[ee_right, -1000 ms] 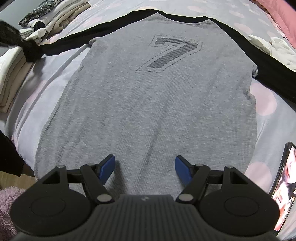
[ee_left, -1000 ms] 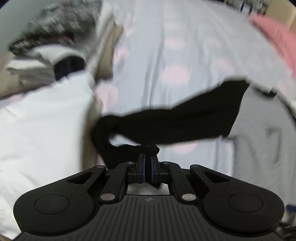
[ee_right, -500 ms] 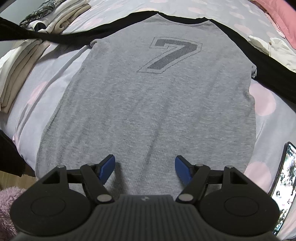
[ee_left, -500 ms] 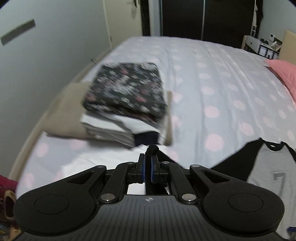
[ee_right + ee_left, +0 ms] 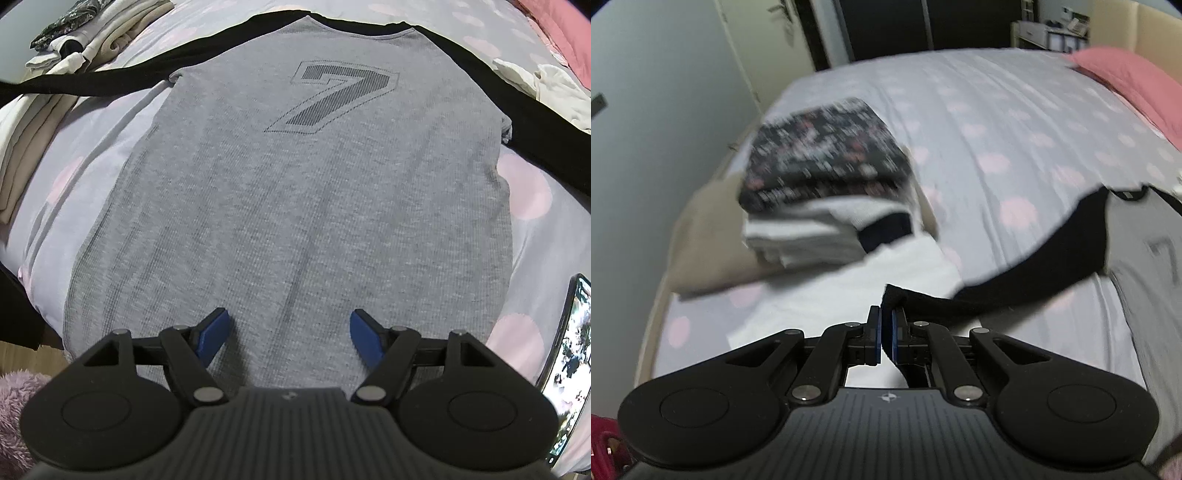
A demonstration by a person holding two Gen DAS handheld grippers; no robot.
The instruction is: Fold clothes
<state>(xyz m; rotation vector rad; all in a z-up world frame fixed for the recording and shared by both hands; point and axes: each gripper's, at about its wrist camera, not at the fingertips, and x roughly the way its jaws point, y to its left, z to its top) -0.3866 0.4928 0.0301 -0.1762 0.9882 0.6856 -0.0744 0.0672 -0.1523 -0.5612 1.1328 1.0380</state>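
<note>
A: Start close. What is the left gripper (image 5: 885, 325) doing?

B: Its blue pads are pinched together on the cuff of the black sleeve (image 5: 1015, 280), which runs taut from the jaws off to the right, to the grey shirt (image 5: 314, 206).

A: And the right gripper (image 5: 289, 326)?

B: Jaws spread wide, nothing between them. It hangs over the shirt's lower hem, and I can't tell whether the tips touch the cloth.

A: Where does the shirt lie?

B: Flat on the dotted bedsheet (image 5: 997, 122), with the number 7 (image 5: 332, 98) facing up and the other black sleeve (image 5: 535, 125) stretched out on the right. A phone (image 5: 570, 354) sits at the bed's right edge.

A: Farther off?

B: A stack of folded clothes (image 5: 827, 192) with a dark floral piece on top; it's blurred, so the layers are hard to separate. Beyond the stack there's a pink pillow (image 5: 1134, 85).
</note>
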